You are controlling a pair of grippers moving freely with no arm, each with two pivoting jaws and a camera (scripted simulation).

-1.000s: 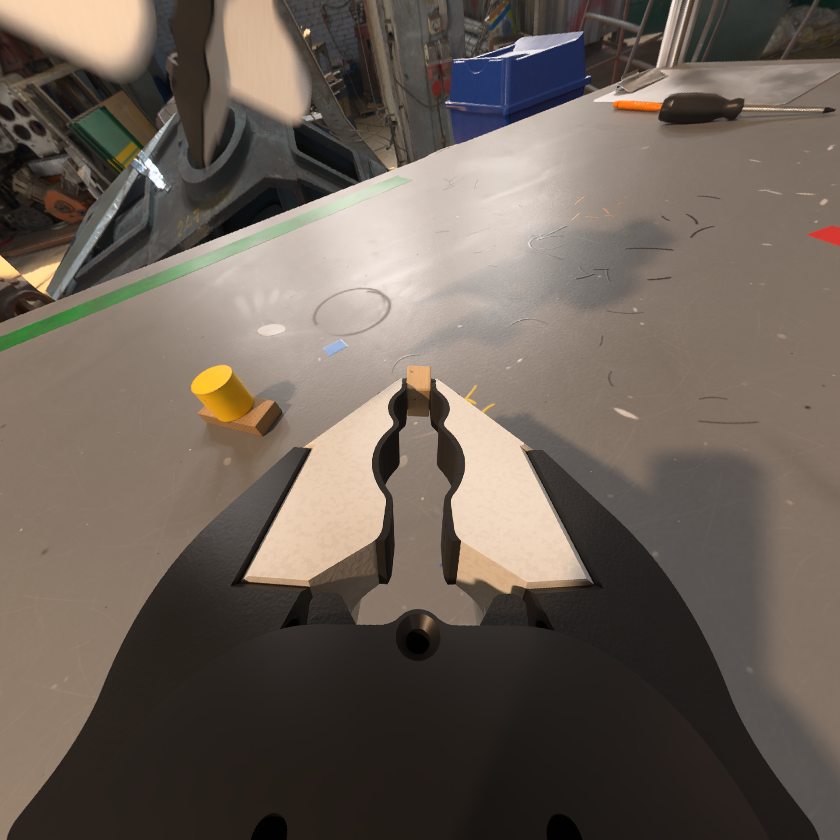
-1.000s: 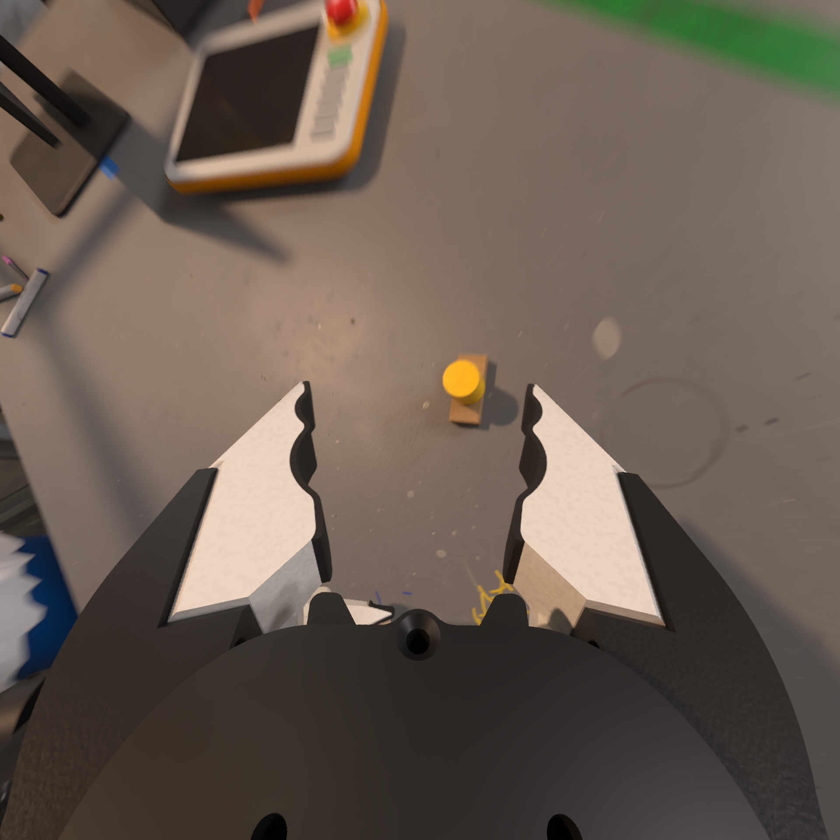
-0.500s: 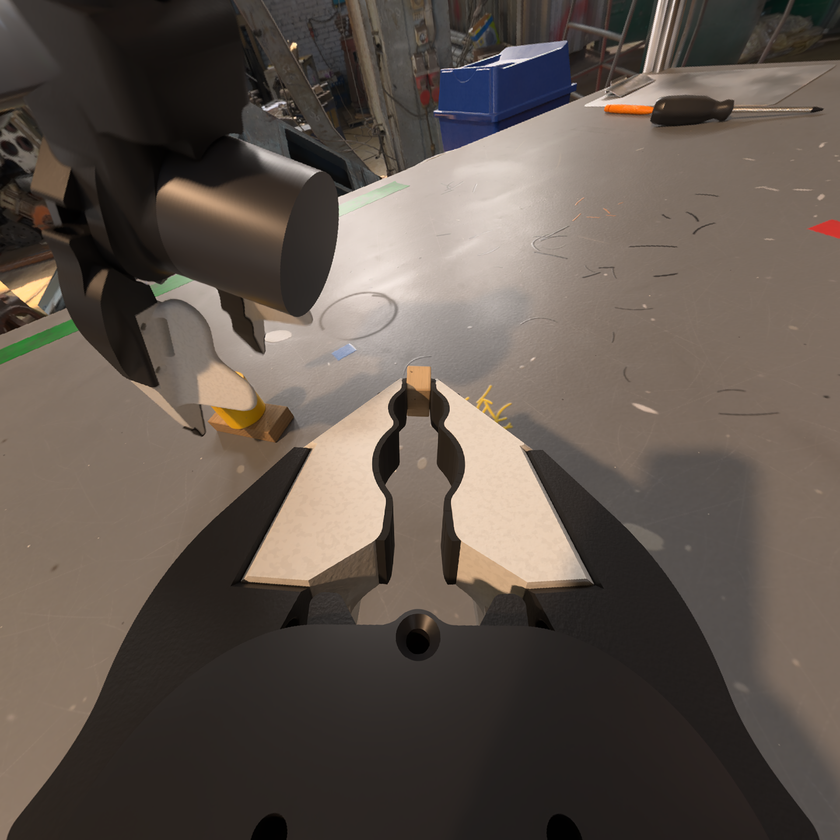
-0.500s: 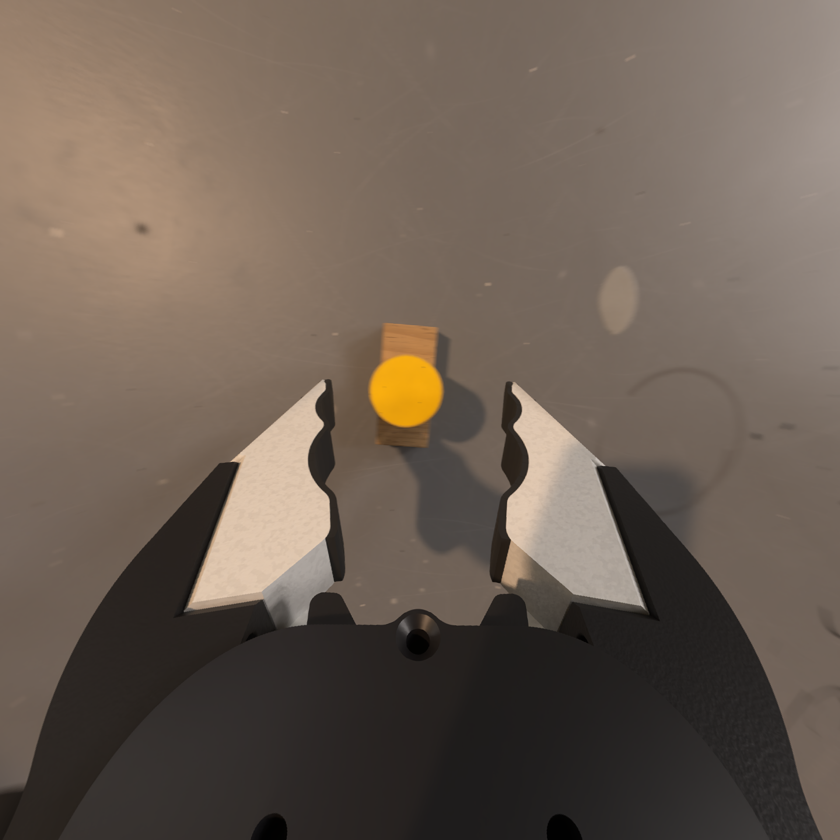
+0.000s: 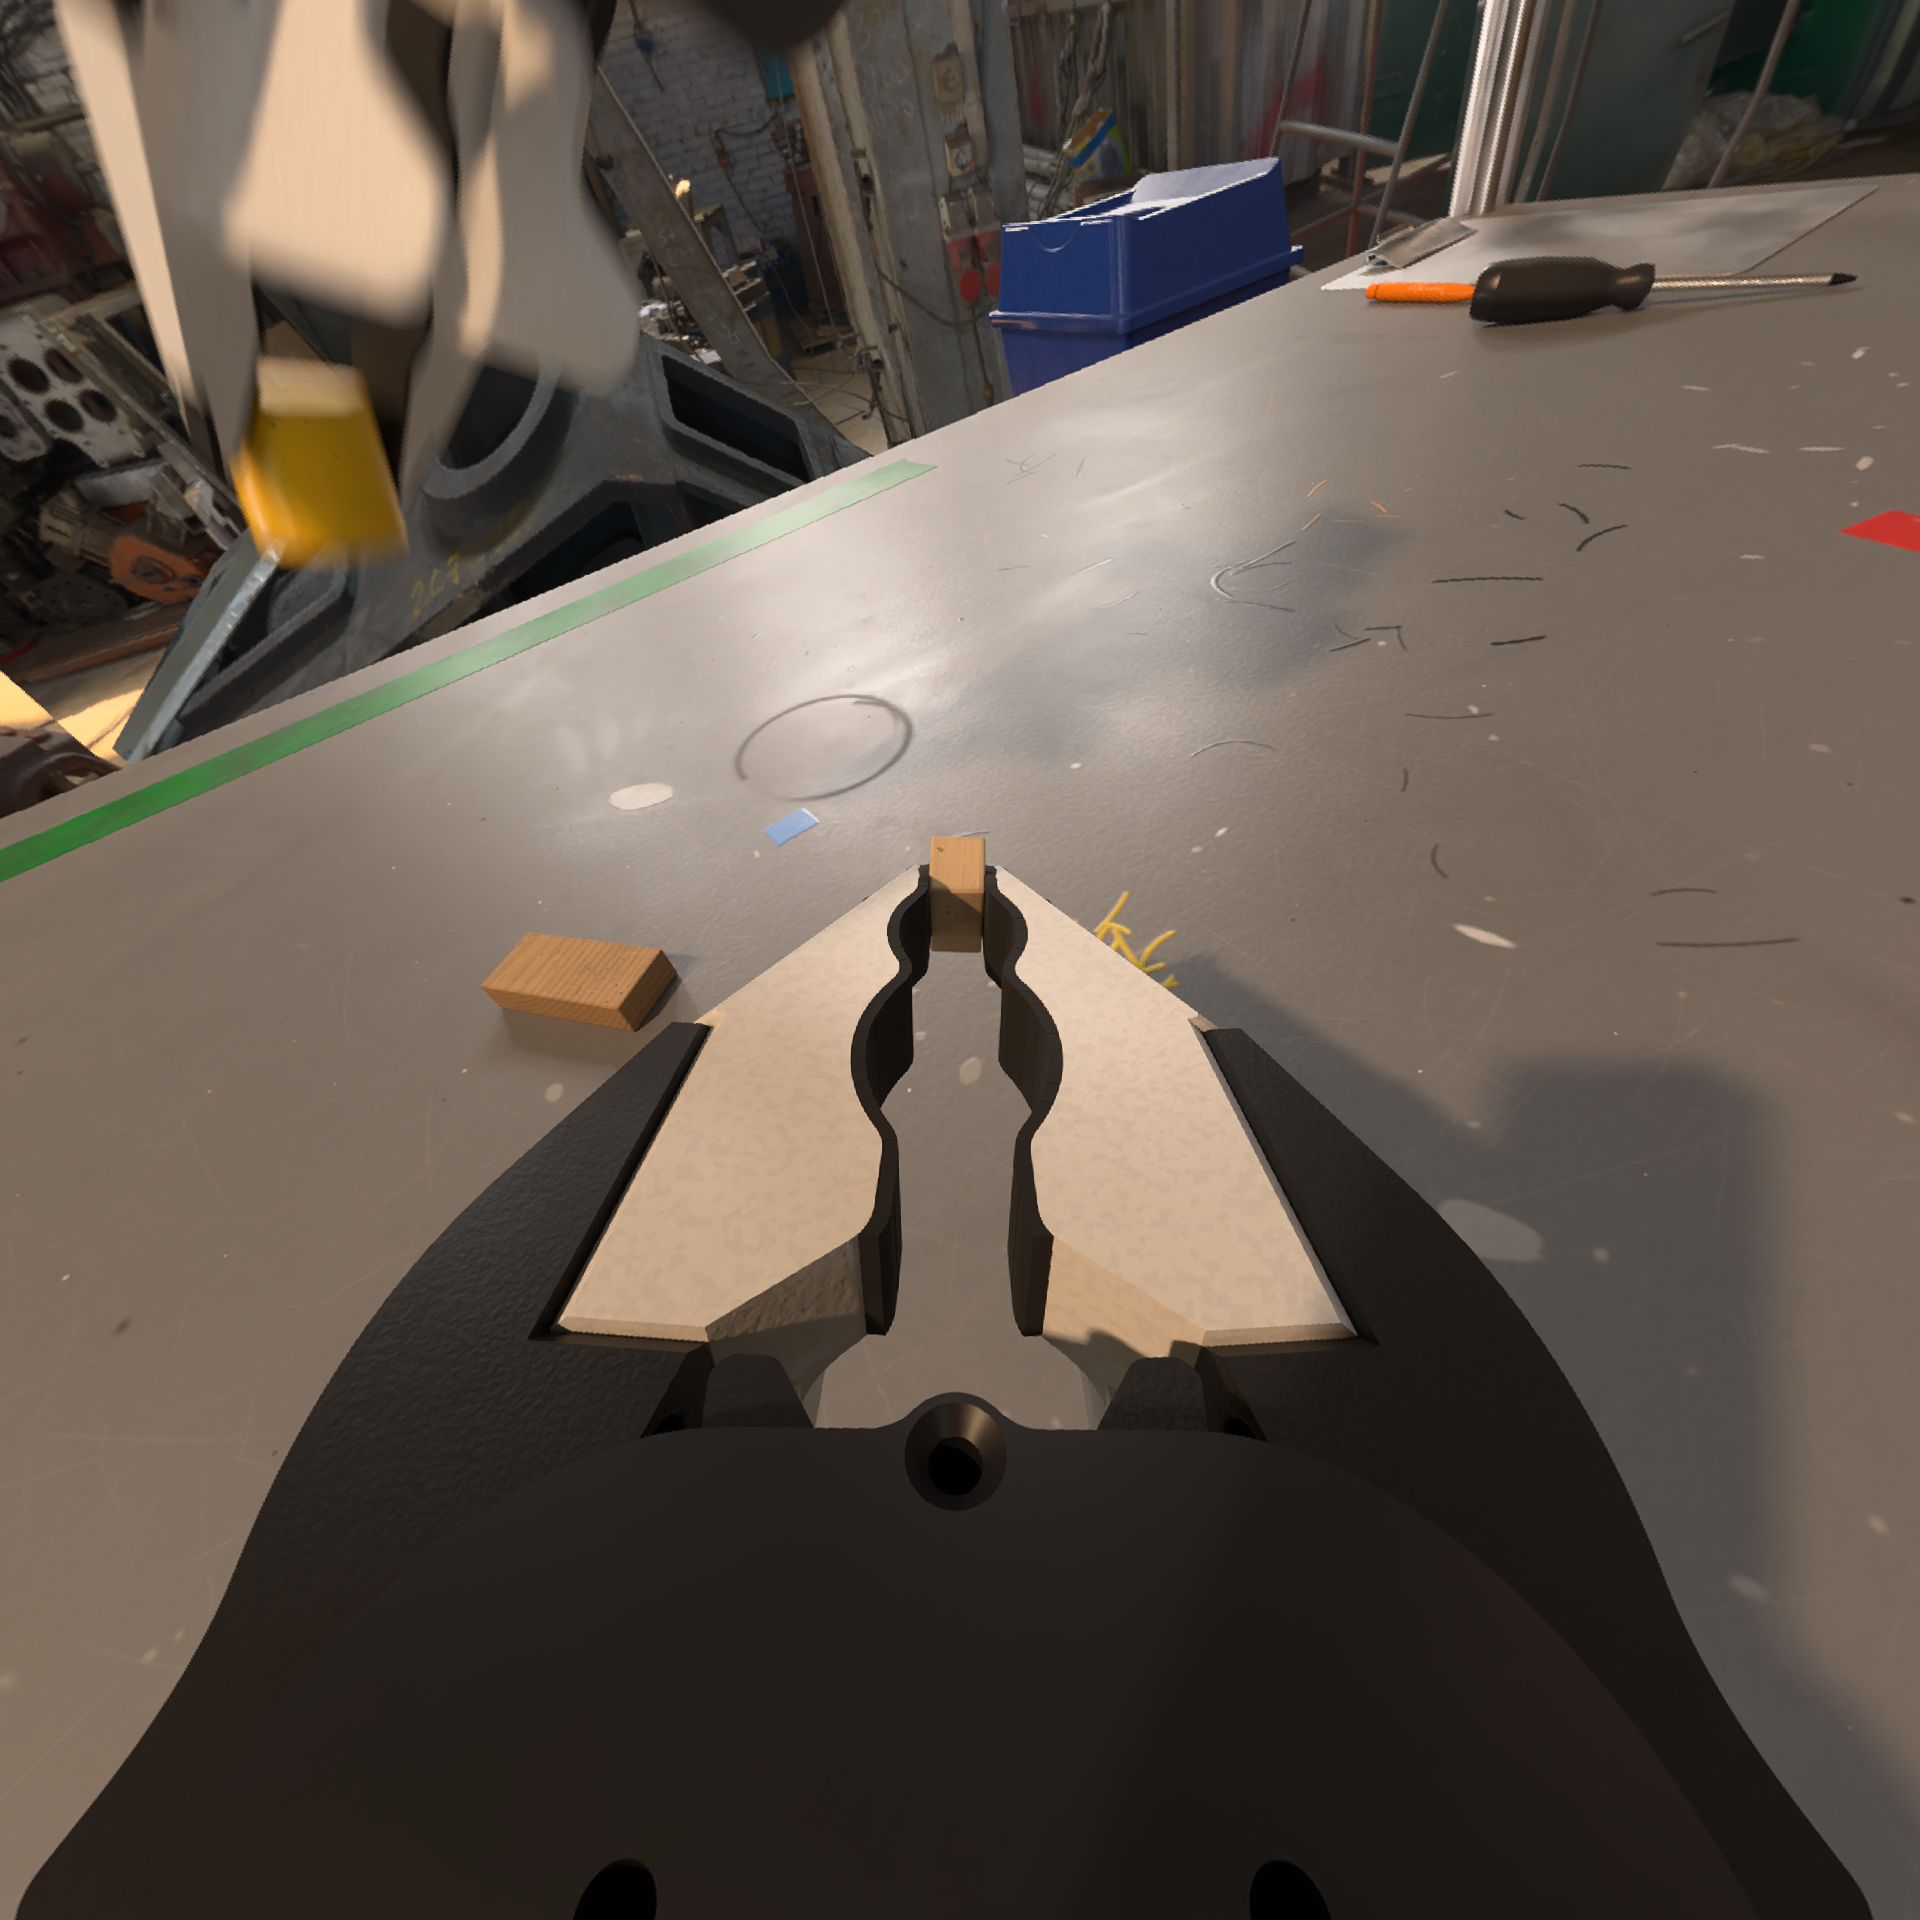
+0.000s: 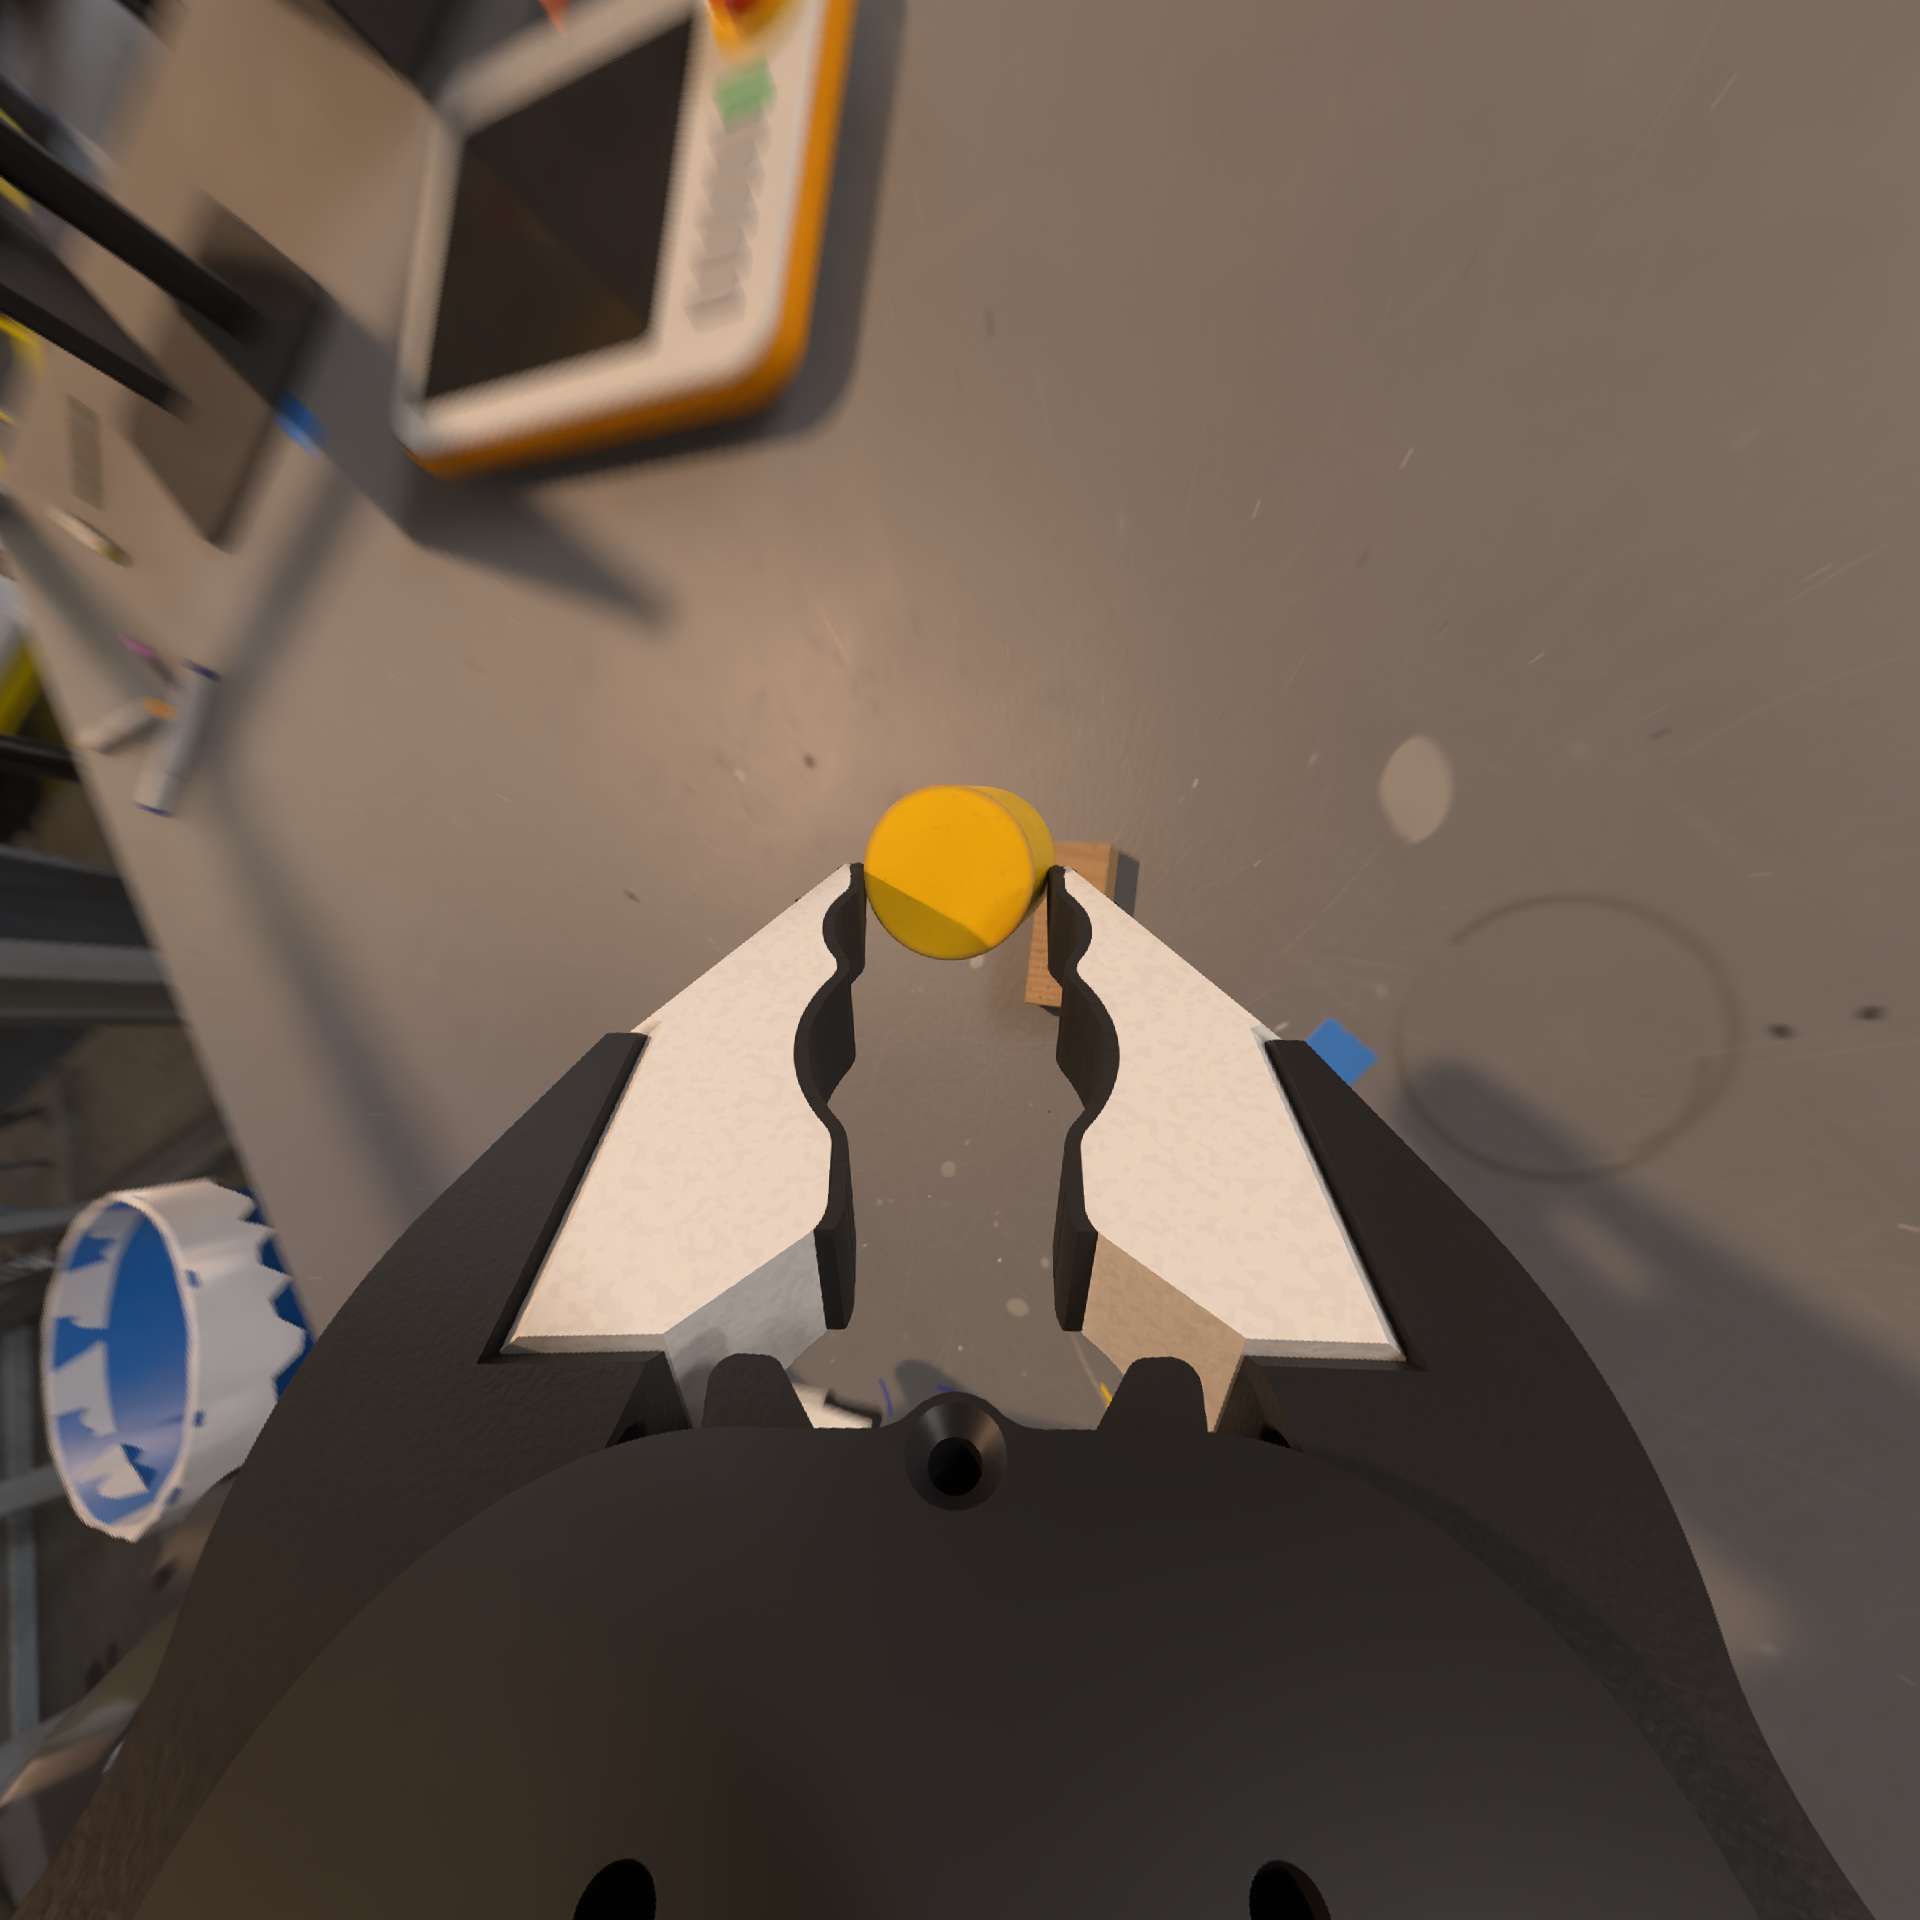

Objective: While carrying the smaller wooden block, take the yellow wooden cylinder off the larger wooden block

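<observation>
My left gripper [image 5: 957,896] is shut on the smaller wooden block [image 5: 956,894] and holds it at its fingertips above the grey table. The larger wooden block [image 5: 578,980] lies flat on the table to its left, with nothing on it. My right gripper [image 6: 956,883] is shut on the yellow wooden cylinder [image 6: 951,868] and holds it high above the table. In the left wrist view the cylinder [image 5: 312,468] shows blurred at the upper left between the right gripper's fingers [image 5: 488,343]. In the right wrist view the larger block [image 6: 1081,883] lies below, partly hidden by a finger.
A black screwdriver [image 5: 1558,289] and an orange pen [image 5: 1418,292] lie at the far right. A blue bin [image 5: 1138,260] stands beyond the table edge with its green tape [image 5: 468,655]. A tablet with an orange rim [image 6: 634,229] and markers [image 6: 171,738] lie farther off.
My right gripper closed on the yellow cylinder and lifted it off the larger block, which now lies bare. My left gripper has kept hold of the smaller block and barely moved.
</observation>
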